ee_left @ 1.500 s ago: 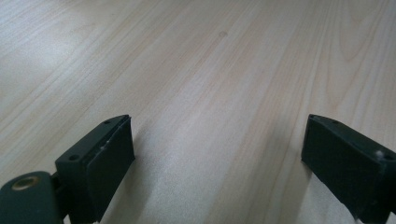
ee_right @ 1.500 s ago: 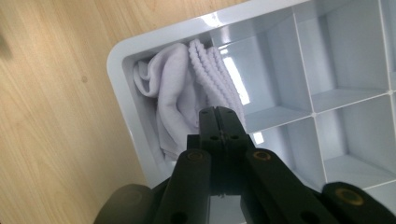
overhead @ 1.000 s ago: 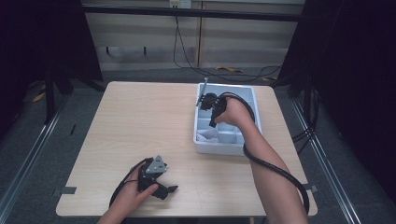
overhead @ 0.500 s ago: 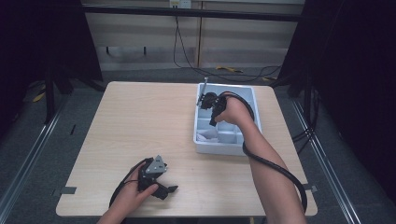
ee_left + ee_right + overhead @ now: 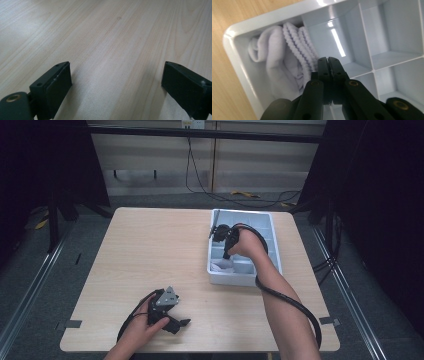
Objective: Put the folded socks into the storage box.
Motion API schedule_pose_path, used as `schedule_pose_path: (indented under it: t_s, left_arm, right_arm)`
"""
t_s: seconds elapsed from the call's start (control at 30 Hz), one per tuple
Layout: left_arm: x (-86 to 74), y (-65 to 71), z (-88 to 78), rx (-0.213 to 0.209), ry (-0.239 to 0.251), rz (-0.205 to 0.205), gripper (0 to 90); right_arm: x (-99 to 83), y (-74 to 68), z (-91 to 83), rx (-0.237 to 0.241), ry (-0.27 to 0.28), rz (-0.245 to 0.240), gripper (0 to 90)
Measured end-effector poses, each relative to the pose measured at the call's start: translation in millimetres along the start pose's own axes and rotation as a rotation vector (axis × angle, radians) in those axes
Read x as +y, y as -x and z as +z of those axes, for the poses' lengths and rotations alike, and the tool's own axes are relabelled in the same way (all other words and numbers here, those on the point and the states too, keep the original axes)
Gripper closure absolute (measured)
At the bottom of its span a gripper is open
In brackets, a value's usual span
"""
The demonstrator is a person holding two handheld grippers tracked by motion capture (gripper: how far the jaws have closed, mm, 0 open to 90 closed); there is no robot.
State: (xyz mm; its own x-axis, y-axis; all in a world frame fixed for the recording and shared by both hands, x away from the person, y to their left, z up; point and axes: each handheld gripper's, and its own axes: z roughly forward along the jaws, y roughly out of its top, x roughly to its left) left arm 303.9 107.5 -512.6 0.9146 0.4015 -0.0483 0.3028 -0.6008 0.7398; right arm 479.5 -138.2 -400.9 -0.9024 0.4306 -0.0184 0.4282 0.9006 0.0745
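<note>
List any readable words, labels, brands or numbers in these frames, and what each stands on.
None can be read. The tray, sock, table and both grippers, left and right, carry no visible print.

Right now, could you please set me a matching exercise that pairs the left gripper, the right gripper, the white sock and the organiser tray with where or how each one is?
Things:
1. left gripper
2. right gripper
3. white sock
4. organiser tray

States or places:
A. stands on the right half of the table
B. jaws shut, over the tray's compartments
C. bunched in a corner compartment
D. jaws open, low over bare wood

Pairs: 1-D, 2-B, 3-C, 4-A
</note>
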Motion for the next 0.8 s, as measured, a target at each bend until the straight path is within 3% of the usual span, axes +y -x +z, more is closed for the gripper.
schedule_pose_path:
  t_s: [0.27, 0.57, 0.8]
  left_arm:
    - [0.2, 0.2, -0.2, 0.003, -0.004, 0.002, 8.9]
    - [0.2, 0.4, 0.1, 0.001, -0.002, 0.001, 8.8]
    - [0.2, 0.9, 0.4, 0.005, -0.002, 0.002, 8.4]
  right_arm:
    - [-2.8, -13.6, -0.6, 0.041, 0.007, -0.035, 88.9]
    - [-3.3, -25.4, 5.1, 0.051, 0.006, -0.035, 90.0]
    - [-1.7, -36.7, 26.0, 0.05, -0.019, -0.048, 90.0]
